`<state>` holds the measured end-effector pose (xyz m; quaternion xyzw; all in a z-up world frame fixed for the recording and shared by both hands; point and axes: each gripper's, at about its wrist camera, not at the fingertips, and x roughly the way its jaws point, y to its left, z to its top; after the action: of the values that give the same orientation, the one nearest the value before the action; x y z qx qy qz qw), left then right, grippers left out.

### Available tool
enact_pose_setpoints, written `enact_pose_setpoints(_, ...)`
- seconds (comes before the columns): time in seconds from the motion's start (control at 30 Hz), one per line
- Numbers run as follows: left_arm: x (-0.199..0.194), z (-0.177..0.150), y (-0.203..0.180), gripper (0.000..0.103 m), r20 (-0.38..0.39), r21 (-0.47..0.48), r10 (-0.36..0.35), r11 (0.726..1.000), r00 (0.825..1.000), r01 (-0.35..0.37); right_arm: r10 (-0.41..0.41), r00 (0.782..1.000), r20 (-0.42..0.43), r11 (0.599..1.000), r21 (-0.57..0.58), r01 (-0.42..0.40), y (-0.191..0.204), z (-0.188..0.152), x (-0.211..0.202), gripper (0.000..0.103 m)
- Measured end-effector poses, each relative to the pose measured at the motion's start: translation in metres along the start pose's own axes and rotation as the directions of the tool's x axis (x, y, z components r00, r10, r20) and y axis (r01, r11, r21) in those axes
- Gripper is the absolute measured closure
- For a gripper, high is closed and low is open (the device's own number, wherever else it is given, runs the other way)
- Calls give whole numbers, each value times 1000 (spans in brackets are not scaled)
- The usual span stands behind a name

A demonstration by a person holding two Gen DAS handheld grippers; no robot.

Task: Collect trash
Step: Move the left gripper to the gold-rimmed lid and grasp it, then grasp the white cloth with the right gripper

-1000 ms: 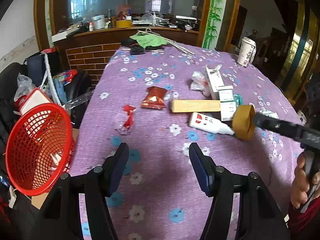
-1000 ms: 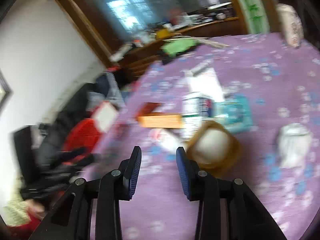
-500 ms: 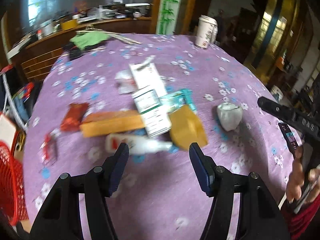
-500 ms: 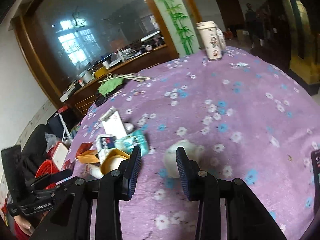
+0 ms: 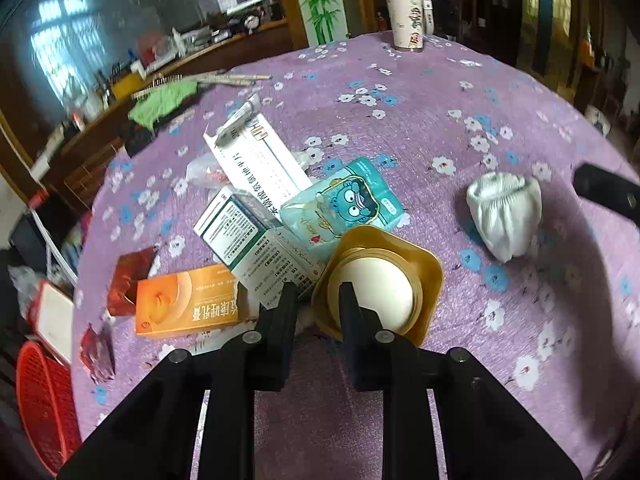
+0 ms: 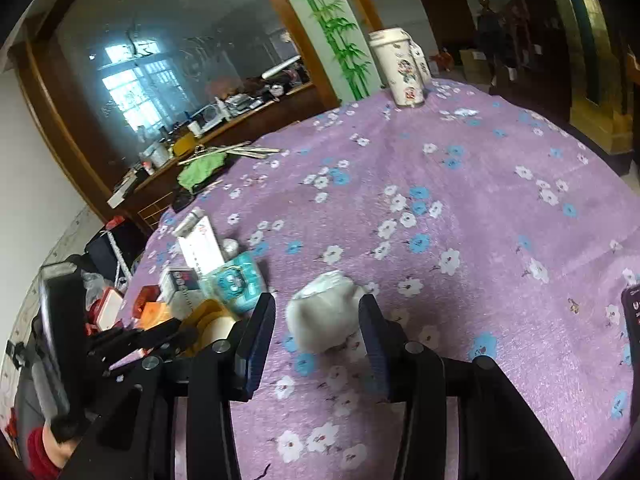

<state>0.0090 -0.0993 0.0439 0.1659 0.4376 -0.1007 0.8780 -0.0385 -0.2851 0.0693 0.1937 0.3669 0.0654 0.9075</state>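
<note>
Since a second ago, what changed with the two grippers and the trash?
The left gripper swung from the red basket side to the gold tray and its jaws are closing over the tray's near rim. The right gripper left that tray, moved to the white crumpled wrapper, and its jaws are opening around it, not yet pressing. The boxes, teal pack and paper cup stayed put.

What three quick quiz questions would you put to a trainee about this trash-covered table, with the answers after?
1. True or false: the paper cup lies on its side.
2. The basket beside the table is: A red, B blue, C green.
3. Fill in: in the left wrist view, the orange box lies to the ___ of the gold tub.
Key: 1 false, it stands upright; 2 A; 3 left.
</note>
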Motion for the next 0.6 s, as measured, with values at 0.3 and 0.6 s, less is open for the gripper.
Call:
enact_pose_setpoints(0.3,8,-8,-17,93,40,41,-37,999,999,35,-41,999,-31,999,6,42,-2,-2,28,48)
enact_pose_setpoints(0.6,-5,-15,-5,98,62,44,-108,993,992,106,-45,996,-77,997,-64,40,9,-12,56,64)
